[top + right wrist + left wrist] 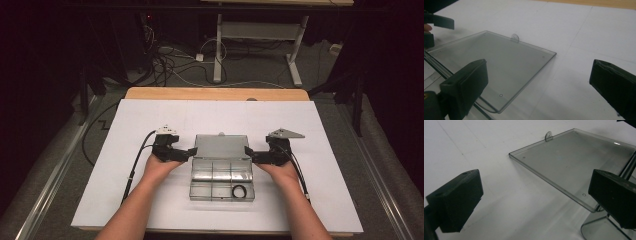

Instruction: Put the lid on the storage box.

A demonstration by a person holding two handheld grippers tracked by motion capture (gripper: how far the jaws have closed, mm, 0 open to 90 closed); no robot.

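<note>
A white table [150,200] is seen, with a clear plastic compartment box [222,186] lying at its middle, its lid [220,147] laid back flat and a black ring [240,191] held in a near compartment. The lid is flanked by the left gripper [191,151] and right gripper [248,152], both with jaws spread apart and nothing clamped.

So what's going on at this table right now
A person holds a claw in each hand at either side of a clear plastic compartment box on the white table cover. The box's lid is open and folded back. The left claw and right claw are both open beside the lid, neither gripping it. A black ring lies in a front compartment.
</note>
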